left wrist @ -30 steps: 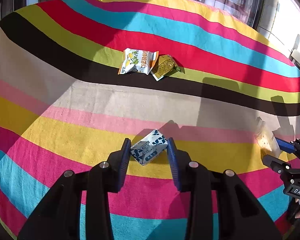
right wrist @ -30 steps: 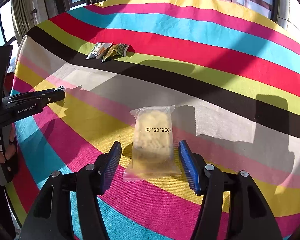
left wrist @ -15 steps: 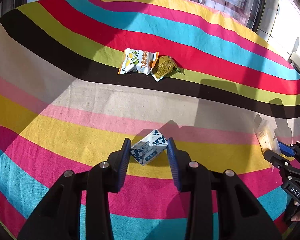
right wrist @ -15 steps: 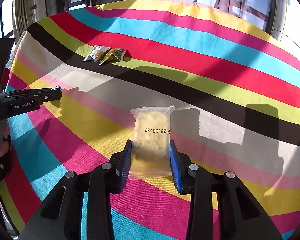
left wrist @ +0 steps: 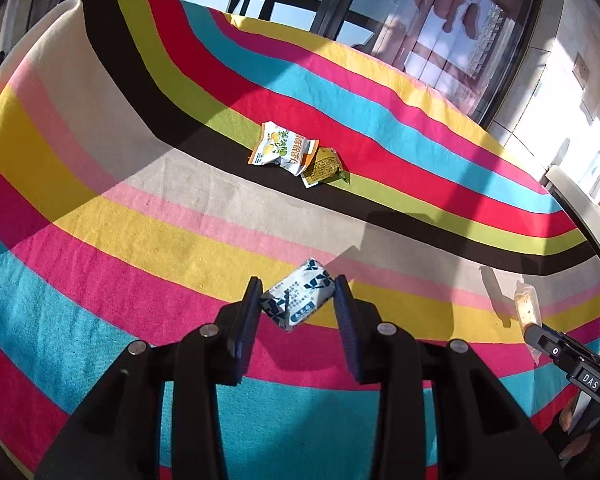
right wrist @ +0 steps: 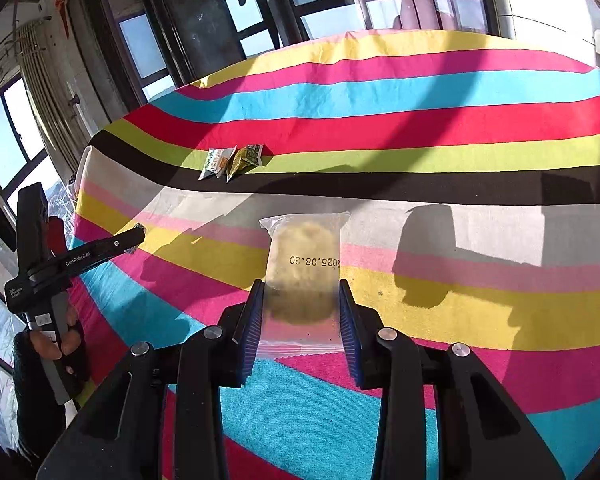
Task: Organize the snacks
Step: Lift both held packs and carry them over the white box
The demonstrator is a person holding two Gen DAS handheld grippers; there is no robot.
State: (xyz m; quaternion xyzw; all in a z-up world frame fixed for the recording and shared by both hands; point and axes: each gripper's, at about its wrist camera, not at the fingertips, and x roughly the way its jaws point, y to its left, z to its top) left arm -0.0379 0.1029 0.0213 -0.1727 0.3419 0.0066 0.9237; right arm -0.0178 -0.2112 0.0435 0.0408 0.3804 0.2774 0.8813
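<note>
My left gripper (left wrist: pixel 297 303) is shut on a small white-and-blue snack packet (left wrist: pixel 298 300) and holds it above the striped tablecloth (left wrist: pixel 140 240). My right gripper (right wrist: pixel 302 308) is shut on a clear packet of pale yellow snack (right wrist: pixel 305 264) stamped 2025.08.30, also lifted; it shows at the right edge of the left wrist view (left wrist: pixel 526 312). A white-and-orange packet (left wrist: pixel 282 149) and a yellow-green packet (left wrist: pixel 324 166) lie side by side on the black stripe further back; the right wrist view shows them too (right wrist: pixel 218 162) (right wrist: pixel 246 158).
The striped cloth covers the whole table (right wrist: pixel 460 100). Windows and dark frames (right wrist: pixel 220 20) stand behind the far edge. The left gripper's body and the hand holding it (right wrist: pixel 60 264) sit at the left of the right wrist view.
My right gripper closed on the clear packet and lifted it. Both grippers rose and tilted up with their packets, so more of the room beyond the table shows.
</note>
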